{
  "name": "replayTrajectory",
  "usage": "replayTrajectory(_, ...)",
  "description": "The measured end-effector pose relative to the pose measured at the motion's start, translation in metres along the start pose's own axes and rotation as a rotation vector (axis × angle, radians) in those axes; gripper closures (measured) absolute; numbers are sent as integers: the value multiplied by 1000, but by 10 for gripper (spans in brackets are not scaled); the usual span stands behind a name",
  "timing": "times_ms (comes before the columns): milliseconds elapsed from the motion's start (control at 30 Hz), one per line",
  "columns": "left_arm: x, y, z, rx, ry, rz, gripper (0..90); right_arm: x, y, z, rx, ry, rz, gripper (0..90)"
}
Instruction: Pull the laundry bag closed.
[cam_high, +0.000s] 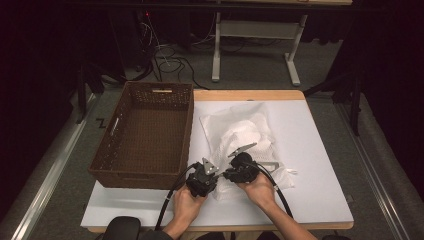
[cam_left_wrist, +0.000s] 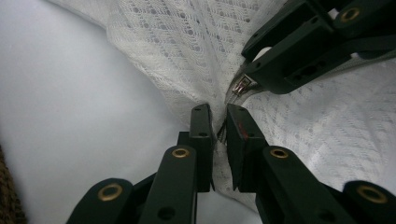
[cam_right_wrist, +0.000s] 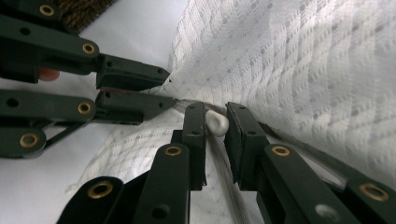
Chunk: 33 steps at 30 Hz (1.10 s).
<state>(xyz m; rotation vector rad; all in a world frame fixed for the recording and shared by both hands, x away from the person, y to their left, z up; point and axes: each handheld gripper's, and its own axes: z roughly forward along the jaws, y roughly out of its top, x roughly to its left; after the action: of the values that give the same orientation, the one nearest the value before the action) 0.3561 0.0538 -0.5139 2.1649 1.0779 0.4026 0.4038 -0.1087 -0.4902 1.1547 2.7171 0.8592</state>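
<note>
I keep the mesh bag (cam_high: 248, 137) flat on the counter (cam_high: 320, 165), right of the basket (cam_high: 145, 135), so its zipper is reachable. My left gripper (cam_left_wrist: 218, 122) clenches the bag's edge by the zipper; my right gripper (cam_right_wrist: 215, 122), at 2 o'clock from it, pinches the white pull (cam_right_wrist: 217, 123), jaws nearly closed.

Mesh bag (cam_high: 239, 134) contents indistinct

Table brightly lit from above, dark surroundings, soft close-up blur
</note>
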Motion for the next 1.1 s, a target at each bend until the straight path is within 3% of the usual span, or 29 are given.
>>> replayTrajectory(333,1,0,1,-11,2,-3,765,3,2,6,18,-3,-30,873)
replayTrajectory(433,2,1,2,-13,8,-18,692,3,2,5,17,-5,-39,875)
replayTrajectory(500,3,1,3,-13,-11,-31,625,3,1,5,18,-6,-46,875)
replayTrajectory(633,0,2,5,-23,7,-13,566,3,1,5,14,-3,-40,876)
replayTrajectory(700,0,2,6,-27,2,-14,592,3,1,4,15,-5,-43,876)
replayTrajectory(900,-4,2,7,-32,-9,27,802,3,0,3,7,-4,-38,876)
replayTrajectory(1100,-3,3,6,-24,-18,29,843,3,-1,2,0,-7,-52,876)
